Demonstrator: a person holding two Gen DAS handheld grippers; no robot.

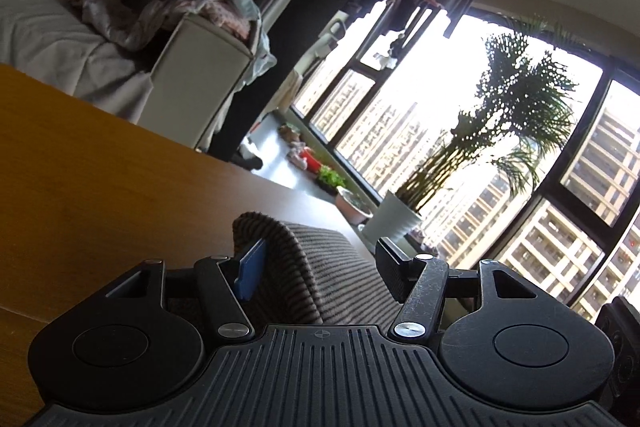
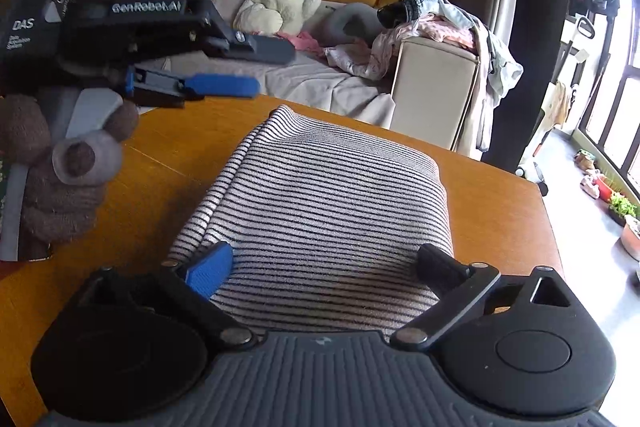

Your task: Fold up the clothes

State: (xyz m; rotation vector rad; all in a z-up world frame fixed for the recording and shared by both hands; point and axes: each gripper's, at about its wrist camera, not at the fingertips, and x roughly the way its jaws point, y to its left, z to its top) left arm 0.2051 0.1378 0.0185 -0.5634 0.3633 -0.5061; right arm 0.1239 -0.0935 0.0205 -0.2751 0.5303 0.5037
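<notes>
Left gripper (image 2: 256, 69): we see its jaws parted, nothing between them; it hangs above the table, off the garment's far-left corner in the right wrist view.
Right gripper (image 2: 326, 263): we find the jaws spread wide, straddling the garment's near edge without pinching it.
Striped garment (image 2: 320, 203): folded into a thick rectangle, flat on the table, directly ahead of the right gripper; in the left wrist view a raised fold (image 1: 288, 251) sits between that gripper's fingers.
Wooden table (image 2: 496, 207): we note it bears the garment.
Sofa (image 2: 304, 79): beyond the table's far edge, a plush toy (image 2: 280, 3) on it.
</notes>
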